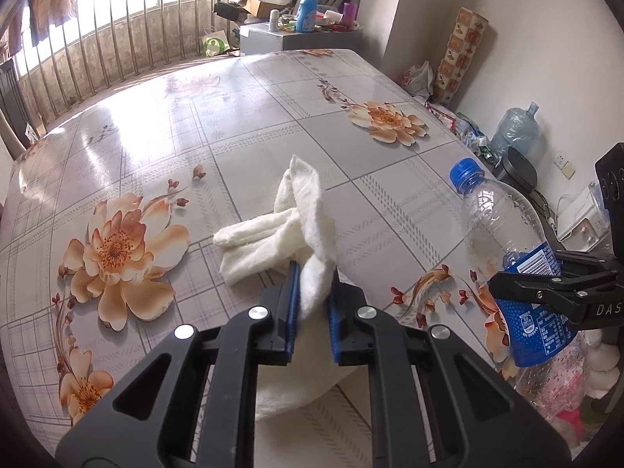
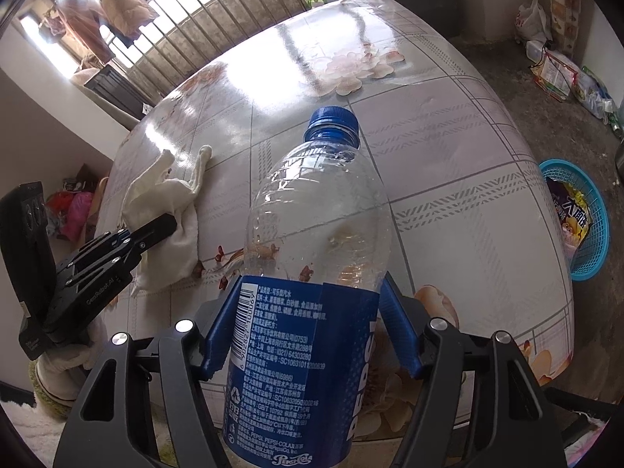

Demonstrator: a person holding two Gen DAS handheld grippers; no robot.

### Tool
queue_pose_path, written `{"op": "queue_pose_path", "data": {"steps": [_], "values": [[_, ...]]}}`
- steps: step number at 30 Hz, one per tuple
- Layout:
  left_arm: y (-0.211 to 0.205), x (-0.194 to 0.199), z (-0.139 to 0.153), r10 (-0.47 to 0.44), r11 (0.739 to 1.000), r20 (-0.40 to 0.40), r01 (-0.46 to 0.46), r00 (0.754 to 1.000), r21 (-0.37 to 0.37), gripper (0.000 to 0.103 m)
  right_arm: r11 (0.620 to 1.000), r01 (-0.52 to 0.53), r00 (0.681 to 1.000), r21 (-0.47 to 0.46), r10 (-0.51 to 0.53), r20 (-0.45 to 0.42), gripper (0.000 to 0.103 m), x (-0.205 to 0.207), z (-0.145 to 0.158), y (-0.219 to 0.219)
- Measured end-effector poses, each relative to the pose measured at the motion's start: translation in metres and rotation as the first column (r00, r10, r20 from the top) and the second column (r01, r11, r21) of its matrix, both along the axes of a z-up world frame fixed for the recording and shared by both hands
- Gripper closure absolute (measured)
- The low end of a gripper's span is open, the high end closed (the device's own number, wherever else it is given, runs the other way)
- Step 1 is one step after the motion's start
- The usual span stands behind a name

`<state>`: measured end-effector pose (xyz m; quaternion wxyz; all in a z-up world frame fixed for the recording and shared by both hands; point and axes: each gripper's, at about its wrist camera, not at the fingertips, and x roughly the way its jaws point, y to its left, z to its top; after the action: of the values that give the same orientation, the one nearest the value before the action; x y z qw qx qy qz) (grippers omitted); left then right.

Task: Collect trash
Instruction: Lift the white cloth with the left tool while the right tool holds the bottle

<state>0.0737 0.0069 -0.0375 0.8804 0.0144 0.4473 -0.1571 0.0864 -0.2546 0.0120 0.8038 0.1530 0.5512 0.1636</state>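
My left gripper point(image 1: 314, 277) is shut on a white cloth point(image 1: 280, 226) that lies crumpled on the flowered table point(image 1: 195, 124); the cloth also shows in the right wrist view point(image 2: 163, 210) with the left gripper point(image 2: 156, 230) on it. My right gripper point(image 2: 308, 308) is shut on an empty clear Pepsi bottle point(image 2: 312, 253) with a blue cap and blue label, held above the table's near right part. In the left wrist view the bottle point(image 1: 503, 234) stands to the right in the right gripper point(image 1: 518, 277).
A blue plastic basket point(image 2: 585, 218) with wrappers in it sits on the floor right of the table. Bags and a water jug point(image 1: 514, 128) lie along the wall. A cluttered cabinet point(image 1: 296, 35) stands behind the table, by the window bars.
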Motion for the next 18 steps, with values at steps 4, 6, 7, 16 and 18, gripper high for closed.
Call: {"op": "queue_pose_path", "data": {"steps": [4,6,7,16,18], "values": [[0.001,-0.002,0.003,0.007,1.0,0.019,-0.007,1.0,0.013,0.093,1.0,-0.001,1.0,-0.005,0.001,0.009,0.038,0.0,0.002,0.001],[0.002,-0.002,0.004,0.013,1.0,0.026,-0.013,1.0,0.015,0.093,1.0,-0.001,1.0,-0.008,0.001,0.014,0.039,0.001,0.003,0.001],[0.003,-0.003,0.005,0.014,1.0,0.03,-0.015,0.999,0.018,0.093,1.0,-0.001,1.0,-0.008,0.001,0.016,0.039,0.001,0.004,0.002],[0.01,-0.01,0.016,0.027,0.999,0.076,-0.03,0.997,0.037,0.094,1.0,-0.01,0.999,-0.007,0.011,0.042,0.041,0.003,0.013,0.006],[0.012,-0.013,0.019,0.03,0.999,0.084,-0.033,0.996,0.037,0.094,1.0,-0.011,0.999,-0.003,0.011,0.047,0.041,0.003,0.015,0.006]]}}
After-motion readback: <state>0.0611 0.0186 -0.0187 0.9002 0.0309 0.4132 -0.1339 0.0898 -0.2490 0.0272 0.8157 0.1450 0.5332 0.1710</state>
